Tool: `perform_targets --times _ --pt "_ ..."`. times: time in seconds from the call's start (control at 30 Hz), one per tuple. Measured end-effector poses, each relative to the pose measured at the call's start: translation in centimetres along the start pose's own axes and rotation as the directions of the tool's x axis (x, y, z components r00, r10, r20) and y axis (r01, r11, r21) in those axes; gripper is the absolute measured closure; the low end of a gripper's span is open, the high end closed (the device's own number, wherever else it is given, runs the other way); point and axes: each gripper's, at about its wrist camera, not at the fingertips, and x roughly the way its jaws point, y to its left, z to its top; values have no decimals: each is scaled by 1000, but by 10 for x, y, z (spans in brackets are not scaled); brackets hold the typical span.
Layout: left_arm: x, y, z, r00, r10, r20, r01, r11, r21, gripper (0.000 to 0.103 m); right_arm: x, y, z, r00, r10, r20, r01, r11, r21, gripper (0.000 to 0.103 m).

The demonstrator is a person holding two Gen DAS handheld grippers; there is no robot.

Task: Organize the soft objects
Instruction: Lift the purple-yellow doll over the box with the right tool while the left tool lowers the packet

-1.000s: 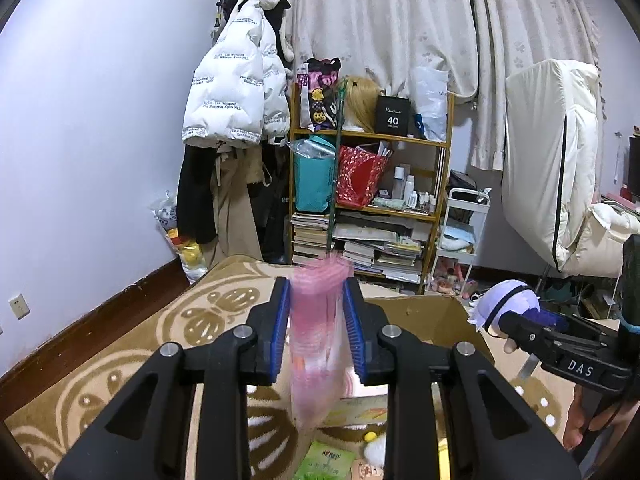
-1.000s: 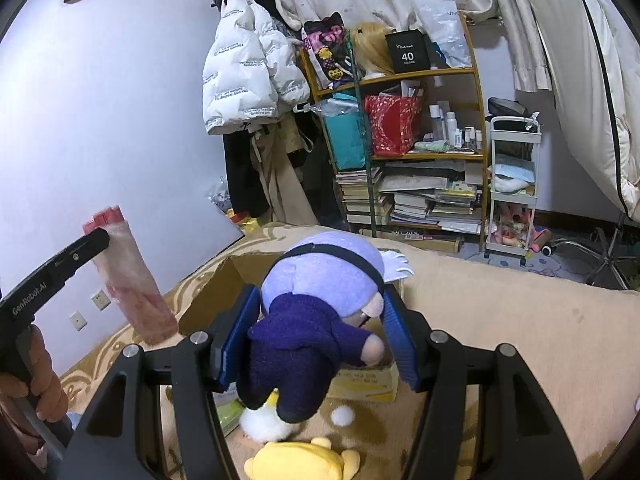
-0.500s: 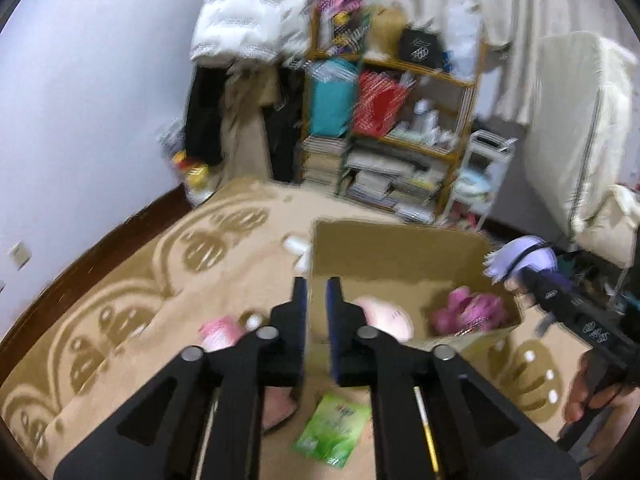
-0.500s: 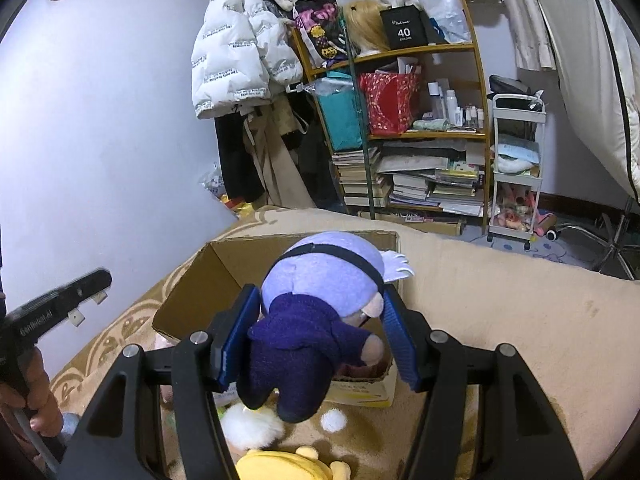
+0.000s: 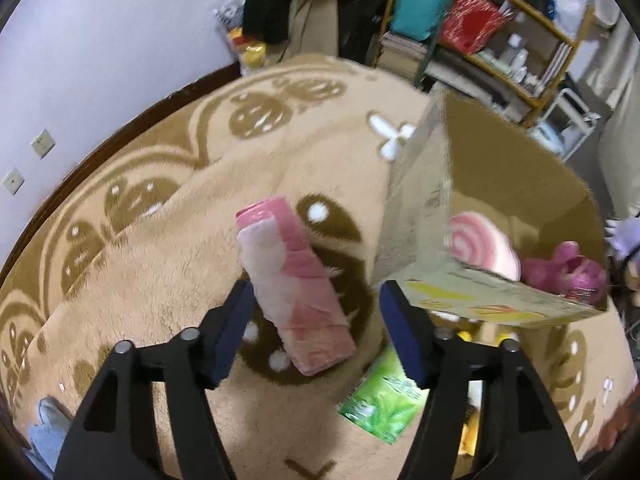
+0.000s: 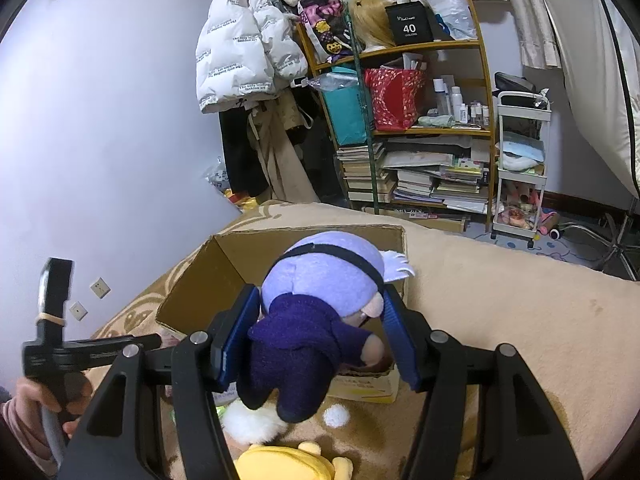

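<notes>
Pink plush block (image 5: 294, 286): lies tilted on the tan blanket (image 5: 168, 264), between the jaws of the left hand-held gripper (image 5: 316, 334) but touching neither pad.
Left hand-held gripper: jaws have just been opening and stand wide; nothing is held.
Risk, pink block: it sits outside the cardboard box (image 5: 432, 204), at about 9 o'clock from the box wall. A regrasp on its slanted long side could squeeze it out sideways, since it is soft and smooth-faced.
Right hand-held gripper (image 6: 316, 334): closed on the purple doll (image 6: 316, 320), pads pressing the dark body below the lilac head.
Purple doll: hangs over the near rim of the box (image 6: 280, 240), not yet inside.
Risk, doll: the head overhangs toward 12 o'clock; letting go here could drop it on the rim and tip it out onto the blanket (image 6: 500, 320).
Risk, box: the near flap looks flimsy; a gripper pushing down could fold it or shove the box.
Clutter: green packet (image 5: 380, 404) at 5 o'clock from the block, yellow plush (image 6: 288, 462) below the doll; either could be snagged by mistake.
</notes>
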Motion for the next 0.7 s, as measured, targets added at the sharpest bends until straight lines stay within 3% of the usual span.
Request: perform_targets --times 0.37,0.53,0.57,0.63,0.7 --pt "53 9 -7 990 72 -119 -77 996 -41 34 0 -8 -2 1000 12 4 -12 1000 28 38" --pt "71 12 -10 987 58 -148 -68 996 -62 35 0 -12 -2 1000 20 12 -20 999 32 38" --pt "72 11 -11 987 62 -146 -71 996 -57 37 1 -13 -2 1000 22 13 -23 999 33 38" --pt "72 9 -13 988 73 -139 -80 996 -47 56 1 -13 -2 1000 22 13 -22 999 37 38" --pt "69 10 -14 989 79 -128 -85 995 -43 61 1 -13 -1 1000 24 12 -24 999 38 38"
